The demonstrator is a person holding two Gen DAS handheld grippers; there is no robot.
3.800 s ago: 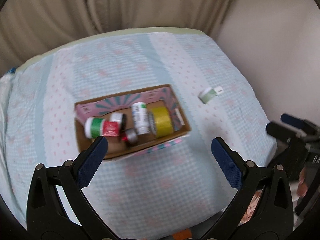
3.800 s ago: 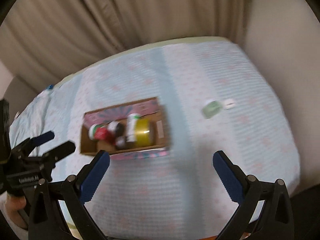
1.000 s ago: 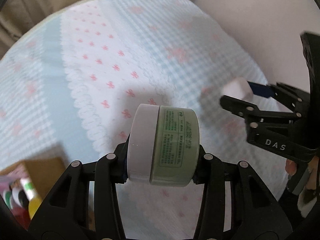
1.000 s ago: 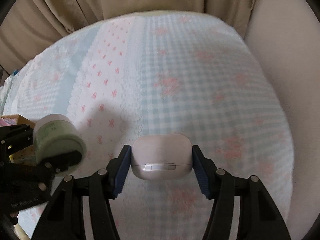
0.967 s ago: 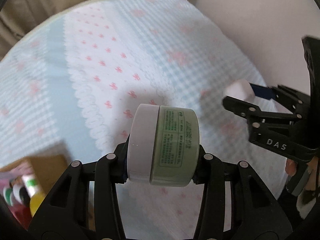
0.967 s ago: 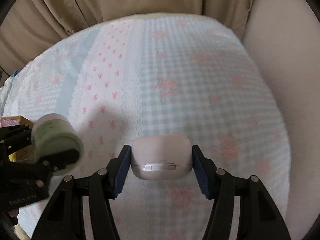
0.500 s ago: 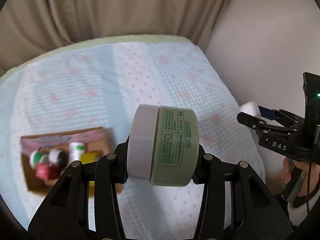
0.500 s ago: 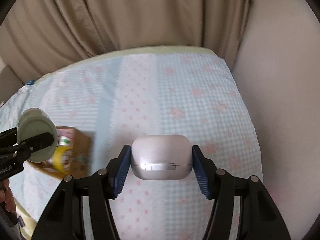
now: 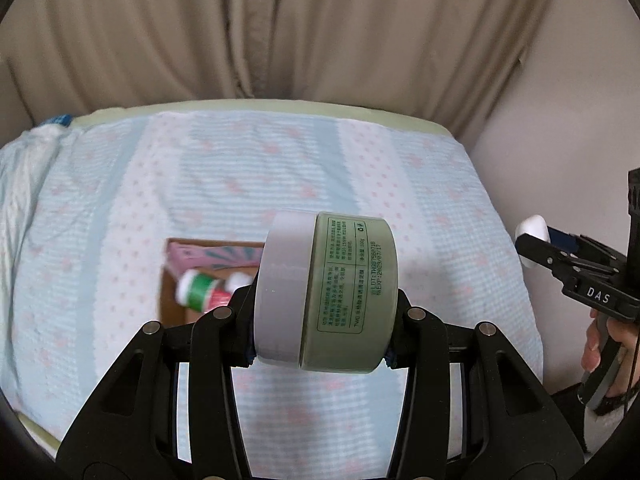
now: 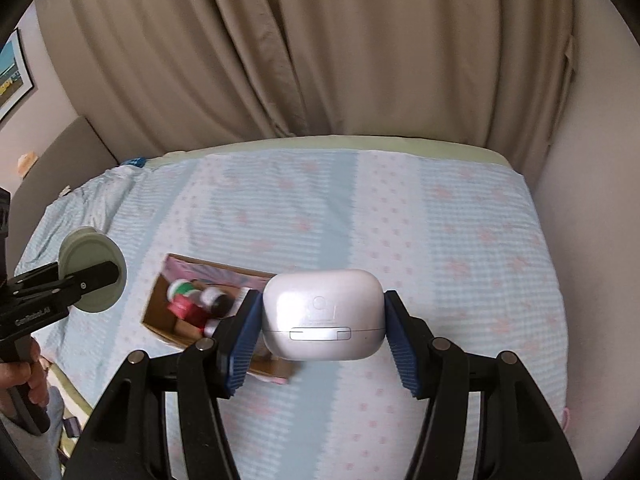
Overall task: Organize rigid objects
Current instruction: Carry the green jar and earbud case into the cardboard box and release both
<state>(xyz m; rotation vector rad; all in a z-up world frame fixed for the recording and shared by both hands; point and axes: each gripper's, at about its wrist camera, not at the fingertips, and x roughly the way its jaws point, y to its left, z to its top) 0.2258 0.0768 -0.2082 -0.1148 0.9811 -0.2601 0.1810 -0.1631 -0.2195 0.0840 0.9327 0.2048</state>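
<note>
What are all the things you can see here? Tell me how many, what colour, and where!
jar: 1, pale green with a white lid, held in the air on its side in the left gripper
earbud case: 1, white, held in the air in the right gripper
cardboard box: 1, brown with pink printed flaps, on the bed
small bottles and tubs in the box: several, red, green, white; too blurred to count
bedspread: 1, light blue and white with pink bows
curtain: 1, beige, behind the bed
framed picture: 1, on the left wall
left gripper: 1, black, shut on jar
right gripper: 1, black with blue pads, shut on earbud case
</note>
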